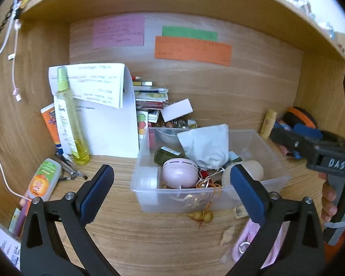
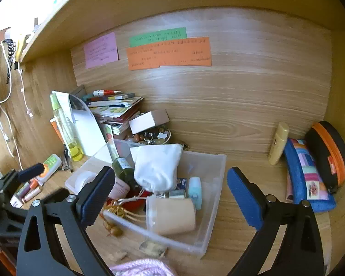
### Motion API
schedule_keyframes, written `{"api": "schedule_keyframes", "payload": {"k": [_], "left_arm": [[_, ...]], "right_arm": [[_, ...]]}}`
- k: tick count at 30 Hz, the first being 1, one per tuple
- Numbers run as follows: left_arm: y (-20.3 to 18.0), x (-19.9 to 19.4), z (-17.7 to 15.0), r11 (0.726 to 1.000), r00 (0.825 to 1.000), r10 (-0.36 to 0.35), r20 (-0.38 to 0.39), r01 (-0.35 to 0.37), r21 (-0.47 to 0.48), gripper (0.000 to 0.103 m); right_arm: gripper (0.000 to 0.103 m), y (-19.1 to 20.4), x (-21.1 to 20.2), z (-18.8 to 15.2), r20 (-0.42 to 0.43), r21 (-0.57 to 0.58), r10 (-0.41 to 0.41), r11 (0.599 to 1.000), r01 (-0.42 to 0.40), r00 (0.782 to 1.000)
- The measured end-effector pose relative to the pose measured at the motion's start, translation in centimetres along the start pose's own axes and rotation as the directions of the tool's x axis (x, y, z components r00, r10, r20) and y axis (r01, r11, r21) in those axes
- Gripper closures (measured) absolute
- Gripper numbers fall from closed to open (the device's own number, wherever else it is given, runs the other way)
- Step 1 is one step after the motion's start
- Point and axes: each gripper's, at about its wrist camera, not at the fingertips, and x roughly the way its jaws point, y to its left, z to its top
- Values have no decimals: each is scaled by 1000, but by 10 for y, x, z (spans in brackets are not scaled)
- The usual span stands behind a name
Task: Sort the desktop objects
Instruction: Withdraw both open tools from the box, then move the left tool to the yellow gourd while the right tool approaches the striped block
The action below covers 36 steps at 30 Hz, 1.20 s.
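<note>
- So, partway through: clear plastic bin sits mid-desk and already has a fair load in it.
- In the bin: white cloth pouch, dark green bottle, pink round gadget, beige cup lying on its side, small light-blue bottle, white tape roll.
- My left gripper is wide open, nothing between the pads, hovering in front of the bin's near wall.
- My right gripper is also spread wide and empty, over the bin's near corner.
- I read that as between picks, both hands free.
- Left to sort, left side: tall yellow-green spray bottle upright against the papers, orange-label tube flat on the desk, lip-balm-type sticks beside it.
- Right side: yellow bottle, patchwork pouch, black-orange case, all bunched against the side wall.
- Near edge: gold bead charm with cord hanging over the bin's front wall, pink knit item, a few scraps.
- Book stack at back untouched; can't tell whether it counts.
</note>
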Motion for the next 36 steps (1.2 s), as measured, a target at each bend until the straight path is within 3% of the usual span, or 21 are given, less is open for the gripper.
{"api": "schedule_keyframes", "payload": {"k": [5,12,18,28,31,34,36], "left_arm": [[9,-28,-5,998,997,-44,63,46,-38,0],[5,-33,-25,999,999,-34,31,34,-26,0],[7,-7,-45,1000,996,-10,-94,8,-25,0],[12,46,-59,998,961,-59,-271,48,-48,0],[7,53,-60,999,959,-44,-280,40,-22,0],[5,54,-61,1000,965,-20,-262,20,0,0],[4,54,-62,1000,966,-27,-258,29,4,0]], "right_arm": [[3,-2,-17,-16,-6,15,-34,999,34,999],[3,-10,-34,-44,-46,38,-73,996,75,996],[3,-15,-35,-69,-110,47,-88,994,94,990],[5,2,-12,-87,-206,30,-27,999,33,978],[13,8,3,-88,-245,35,0,999,9,969],[30,13,20,-90,-295,42,13,999,0,956],[32,17,30,-91,-322,54,23,999,-6,946]]}}
